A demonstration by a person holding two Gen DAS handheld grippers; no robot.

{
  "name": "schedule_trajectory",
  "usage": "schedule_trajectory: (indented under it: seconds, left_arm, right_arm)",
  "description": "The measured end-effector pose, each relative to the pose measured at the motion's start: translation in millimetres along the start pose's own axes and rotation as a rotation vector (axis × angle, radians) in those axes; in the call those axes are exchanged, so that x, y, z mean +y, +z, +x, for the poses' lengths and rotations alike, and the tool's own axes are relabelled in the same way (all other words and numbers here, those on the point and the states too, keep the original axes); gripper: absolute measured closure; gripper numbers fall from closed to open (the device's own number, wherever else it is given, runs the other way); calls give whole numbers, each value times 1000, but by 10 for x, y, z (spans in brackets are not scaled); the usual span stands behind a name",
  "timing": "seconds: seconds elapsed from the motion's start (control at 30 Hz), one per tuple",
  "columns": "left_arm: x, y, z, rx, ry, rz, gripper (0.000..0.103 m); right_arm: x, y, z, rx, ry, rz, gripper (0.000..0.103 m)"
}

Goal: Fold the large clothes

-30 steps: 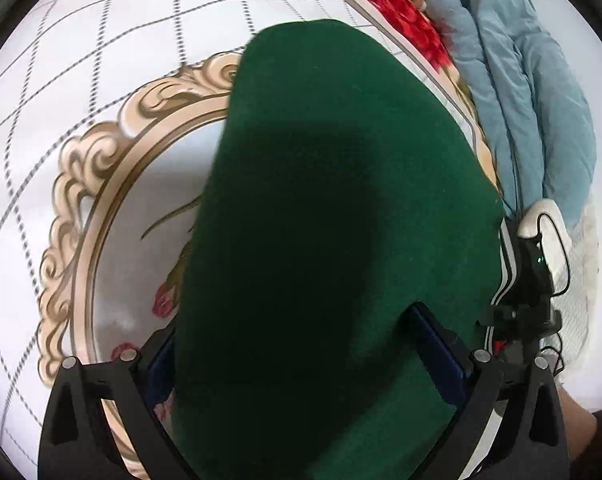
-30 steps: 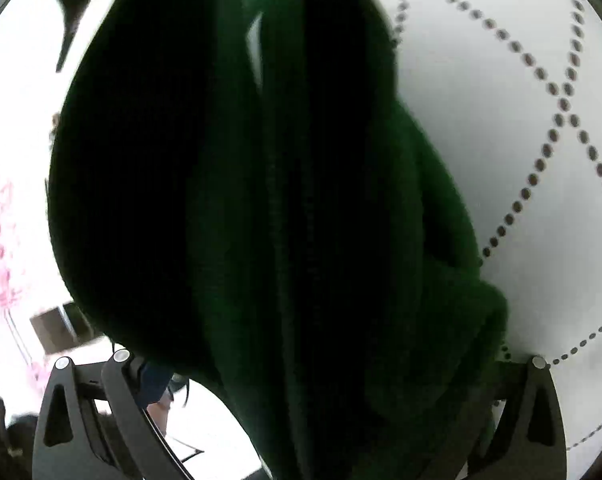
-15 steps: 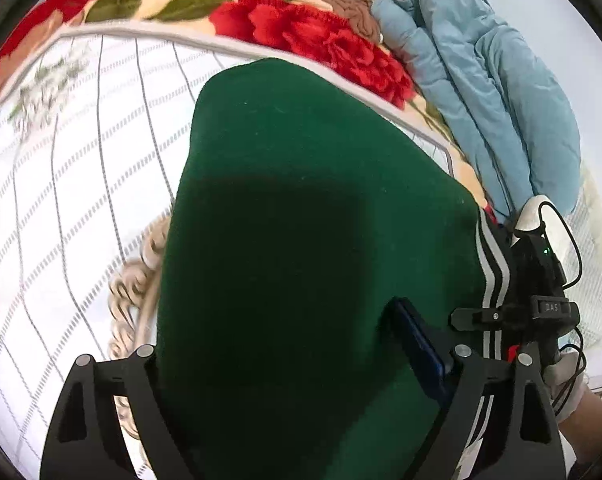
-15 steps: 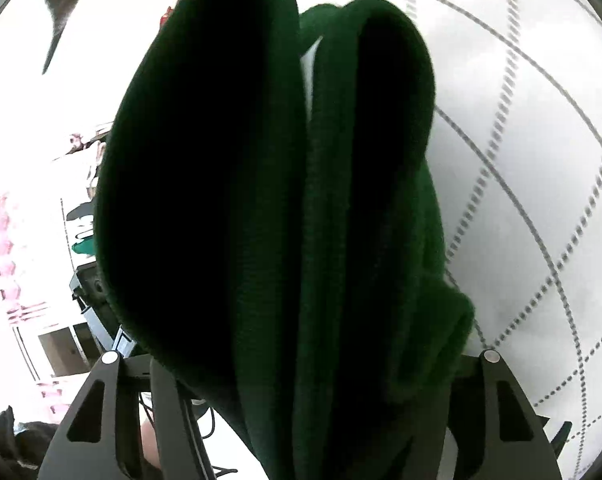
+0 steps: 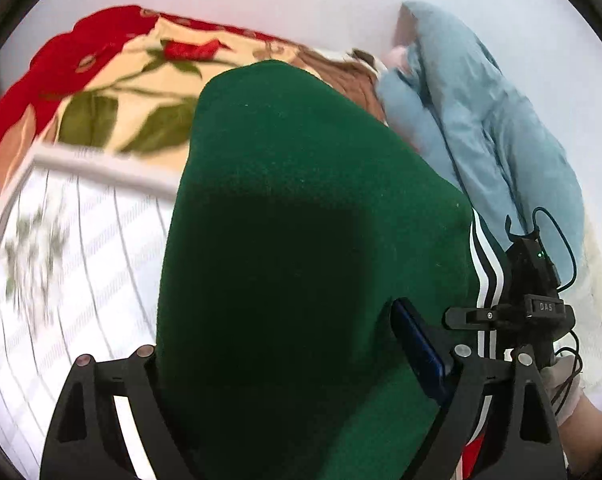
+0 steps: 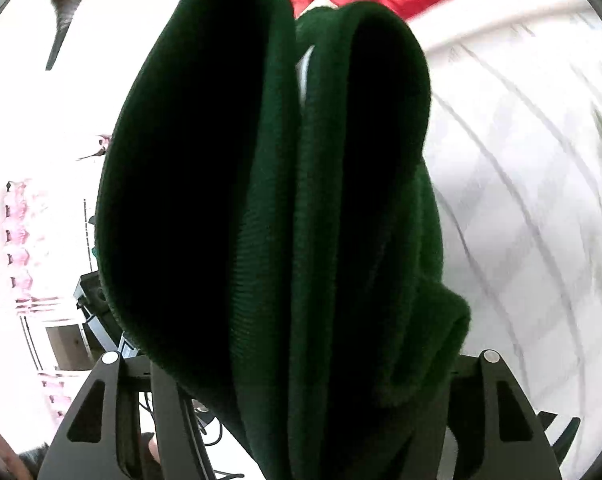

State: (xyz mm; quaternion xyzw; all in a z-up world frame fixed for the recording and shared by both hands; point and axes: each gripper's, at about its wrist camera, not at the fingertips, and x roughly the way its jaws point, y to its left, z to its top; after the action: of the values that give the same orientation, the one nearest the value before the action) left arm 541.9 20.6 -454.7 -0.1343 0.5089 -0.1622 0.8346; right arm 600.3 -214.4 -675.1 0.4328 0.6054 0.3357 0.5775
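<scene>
A thick folded dark green garment (image 5: pixel 293 160) fills the left wrist view, with white stripes (image 5: pixel 487 276) along its right edge. My left gripper (image 5: pixel 277 340) is shut on it, the blue pad (image 5: pixel 417 344) pressing into its right side; the other pad is buried under the cloth. In the right wrist view the same garment (image 6: pixel 221 160) stands as several upright folds, lifted off the bed. My right gripper (image 6: pixel 301 360) is shut on that bundle, and both its fingertips are hidden by the fabric.
Below lies a white bedsheet with a grey grid (image 5: pixel 81 280). A red floral blanket (image 5: pixel 101 80) lies at its far end and a light blue padded coat (image 5: pixel 481 140) along the right. A black device with cables (image 5: pixel 529 280) sits right of the garment. Furniture (image 6: pixel 61 340) shows at left.
Both grippers narrowed onto the green garment and rose with it. The views swung from the ornate sheet print toward the floral blanket and the wall.
</scene>
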Motion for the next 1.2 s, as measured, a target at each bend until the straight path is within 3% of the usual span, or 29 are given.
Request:
schedule_trajectory:
  seconds: [0.17, 0.3, 0.33, 0.47, 0.5, 0.53, 0.57, 0.6, 0.63, 0.7, 0.73, 0.8, 0.87, 0.93, 1.0, 1.2]
  left_arm:
    - [205, 595, 563, 19, 37, -22, 15]
    - [596, 800, 1224, 114, 54, -81, 15]
    - [677, 809, 1385, 141, 77, -86, 15]
    - [766, 788, 1579, 177, 84, -65, 11]
    - [740, 786, 1563, 179, 92, -51, 11]
    - [712, 771, 1537, 184, 102, -36, 11]
    - [688, 769, 1506, 186, 118, -26, 11]
    - [660, 753, 1462, 183, 141, -20, 11]
    - [643, 741, 1403, 173, 168, -19, 11]
    - [609, 726, 1263, 146, 237, -7, 11]
    - [559, 681, 1165, 133, 275, 2, 11]
    - [451, 641, 1016, 115, 348, 16, 5]
    - [287, 538, 778, 80, 417, 34, 2]
    - [97, 417, 468, 32, 447, 40, 2]
    - [-67, 313, 185, 4, 466, 44, 2]
    - [-591, 91, -593, -48, 488, 78, 2]
  right_arm:
    - [30, 1069, 334, 53, -16, -21, 38]
    - [-229, 1640, 731, 93, -77, 10, 38]
    - [-66, 1939, 1079, 97, -103, 22, 38]
    - [-329, 2111, 1249, 101, -169, 58, 37]
    - [-316, 2090, 1264, 92, -199, 50, 31]
    - [-504, 1919, 952, 88, -238, 36, 25]
    - [-552, 1923, 657, 74, -300, 8, 22]
    - [-457, 1849, 620, 43, -394, -29, 12]
    - [-381, 1788, 596, 23, -457, -49, 9]
    - [-140, 1607, 618, -27, -600, -95, 6]
    - [29, 1531, 600, -55, -679, -118, 0]
    - [485, 1339, 617, -112, -839, -172, 0]
    - [753, 1175, 599, -155, -939, -202, 0]
    - [813, 809, 446, -197, -1019, -219, 0]
    - [1170, 566, 386, -247, -1086, -226, 0]
    - [1946, -487, -393, -375, -1156, -246, 0]
